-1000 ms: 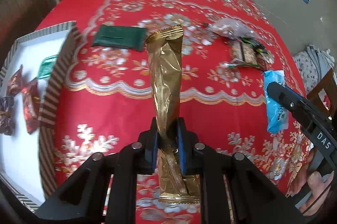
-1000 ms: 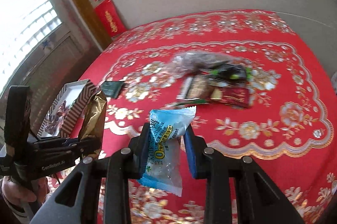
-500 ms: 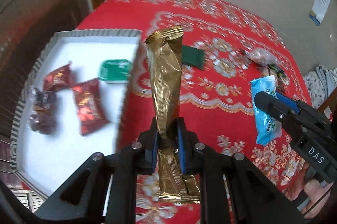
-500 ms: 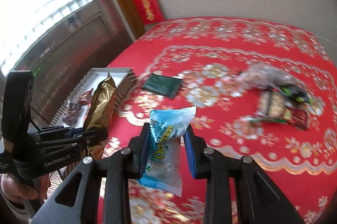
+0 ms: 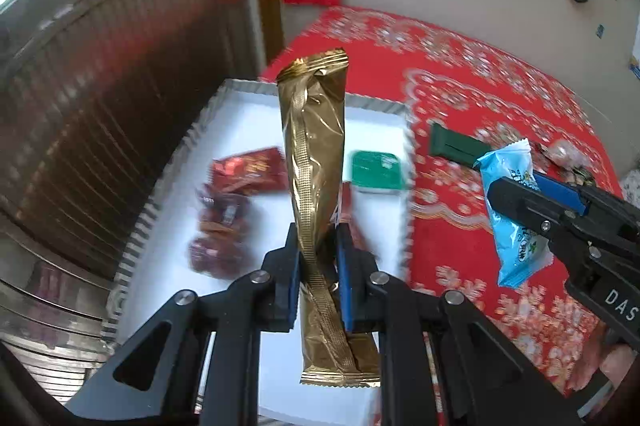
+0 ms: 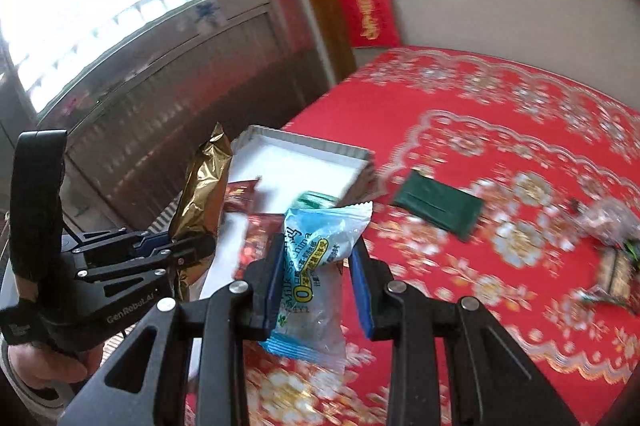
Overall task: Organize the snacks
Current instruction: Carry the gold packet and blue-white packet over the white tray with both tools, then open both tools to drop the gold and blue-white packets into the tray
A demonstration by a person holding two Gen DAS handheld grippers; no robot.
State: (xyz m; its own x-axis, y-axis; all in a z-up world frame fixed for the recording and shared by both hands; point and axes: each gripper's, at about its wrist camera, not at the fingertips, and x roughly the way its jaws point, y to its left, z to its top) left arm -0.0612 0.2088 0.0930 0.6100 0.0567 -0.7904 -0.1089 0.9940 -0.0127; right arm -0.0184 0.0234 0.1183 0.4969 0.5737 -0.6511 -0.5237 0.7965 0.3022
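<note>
My left gripper (image 5: 318,246) is shut on a long gold foil snack packet (image 5: 316,161) that stands upright over the white tray (image 5: 240,113). Red wrapped snacks (image 5: 248,169) and a green packet (image 5: 376,169) lie in the tray. My right gripper (image 6: 316,258) is shut on a light blue snack packet (image 6: 316,250), held above the red tablecloth (image 6: 520,145) close to the tray's corner (image 6: 360,157). In the right wrist view the left gripper (image 6: 192,246) with the gold packet (image 6: 204,181) hangs at the left. The right gripper (image 5: 516,201) with the blue packet (image 5: 516,246) shows at the right of the left wrist view.
A dark green flat packet (image 6: 438,205) lies on the cloth just right of the tray. More wrapped snacks (image 6: 612,226) sit at the far right. A wooden slatted wall panel (image 5: 100,105) and a window stand beyond the table's left edge.
Both grippers have swung left toward the tray, each keeping its packet. The tray has slid from the left edge of the left wrist view to beneath the gold packet.
</note>
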